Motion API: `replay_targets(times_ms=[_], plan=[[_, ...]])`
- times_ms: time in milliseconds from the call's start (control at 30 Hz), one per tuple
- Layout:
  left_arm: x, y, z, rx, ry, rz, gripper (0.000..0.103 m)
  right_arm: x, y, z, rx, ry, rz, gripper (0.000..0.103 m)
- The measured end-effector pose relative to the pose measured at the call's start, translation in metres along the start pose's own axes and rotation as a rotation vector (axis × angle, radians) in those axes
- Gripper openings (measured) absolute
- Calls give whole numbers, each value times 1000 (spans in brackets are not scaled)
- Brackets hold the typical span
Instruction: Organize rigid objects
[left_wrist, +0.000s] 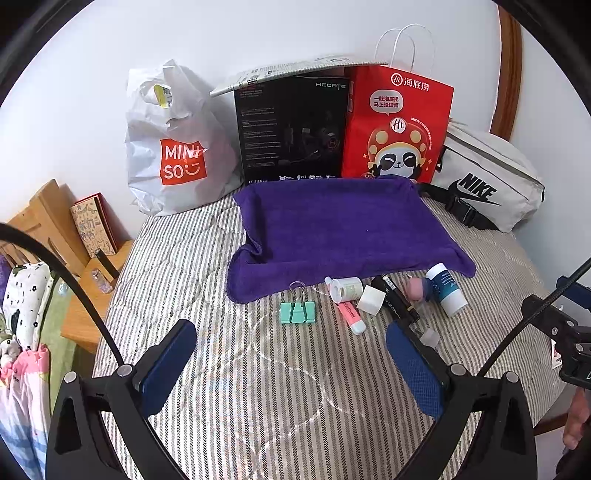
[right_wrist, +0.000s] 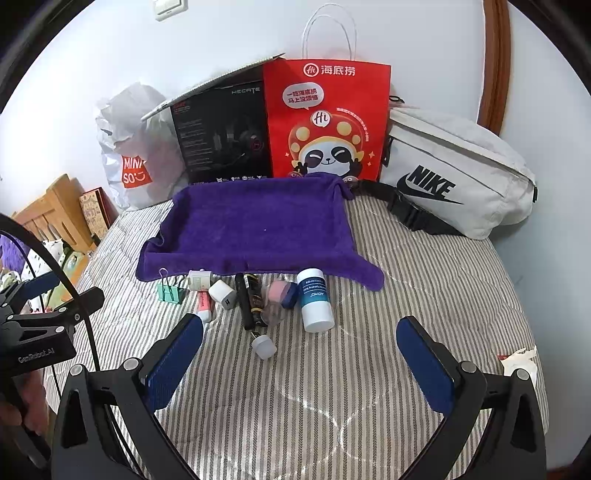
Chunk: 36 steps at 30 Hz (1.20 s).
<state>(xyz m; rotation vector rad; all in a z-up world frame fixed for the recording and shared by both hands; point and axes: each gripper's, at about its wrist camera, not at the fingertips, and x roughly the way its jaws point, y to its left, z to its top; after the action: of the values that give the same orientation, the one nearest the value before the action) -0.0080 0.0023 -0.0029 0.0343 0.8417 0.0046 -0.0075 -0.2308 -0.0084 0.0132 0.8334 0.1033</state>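
The white plastic bag (left_wrist: 177, 147) is showing "MINI SO" on an orange square. The black box (left_wrist: 291, 129) is reading "HECATE" at its top corner. The red paper bag (right_wrist: 327, 118) is carrying "海底捞". The grey waist bag (right_wrist: 454, 173) is displaying "NIKE". Smaller print is staying illegible.

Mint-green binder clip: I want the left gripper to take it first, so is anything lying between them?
Nothing visible: only bare striped bedcover lies between the open left gripper and the mint-green binder clip.
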Motion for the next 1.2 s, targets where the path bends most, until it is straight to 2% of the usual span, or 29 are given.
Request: replay_targets(times_ms=[1200], plan=[[0,-1,0,13,7,-2,103,-5,5,-1,-6,-10,8,103]])
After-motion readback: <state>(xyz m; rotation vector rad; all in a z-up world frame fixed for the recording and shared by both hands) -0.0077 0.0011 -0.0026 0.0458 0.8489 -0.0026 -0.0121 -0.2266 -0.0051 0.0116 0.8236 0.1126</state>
